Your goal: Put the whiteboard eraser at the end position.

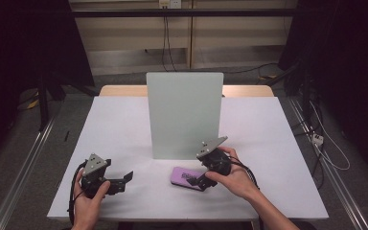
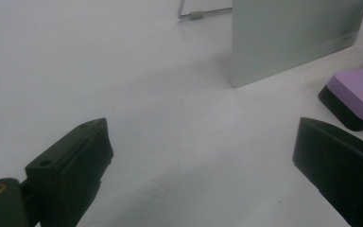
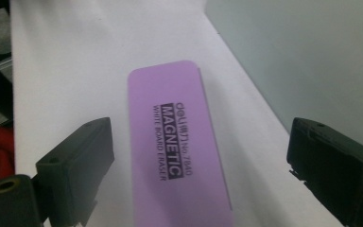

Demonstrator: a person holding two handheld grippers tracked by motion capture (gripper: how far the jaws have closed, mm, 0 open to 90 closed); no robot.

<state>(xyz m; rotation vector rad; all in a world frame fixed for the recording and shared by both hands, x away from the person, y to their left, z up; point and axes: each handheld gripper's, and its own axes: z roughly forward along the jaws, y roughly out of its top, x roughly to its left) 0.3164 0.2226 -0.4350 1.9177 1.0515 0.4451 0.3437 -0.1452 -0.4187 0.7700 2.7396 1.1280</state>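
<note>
High view: the eraser [image 1: 186, 178] lies on the table [image 1: 120, 129] before the board [image 1: 184, 115], right gripper [image 1: 197, 181] over its near end. Left gripper view: left gripper [image 2: 201, 156] gapes, eraser apart. Right gripper view: jaws wide, eraser between, untouched.

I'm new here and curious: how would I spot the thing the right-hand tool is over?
Find the upright pale board on the white table. Just in front of it lies a purple eraser, flat, with a black base and "MAGNETIC" printed on top.
</note>
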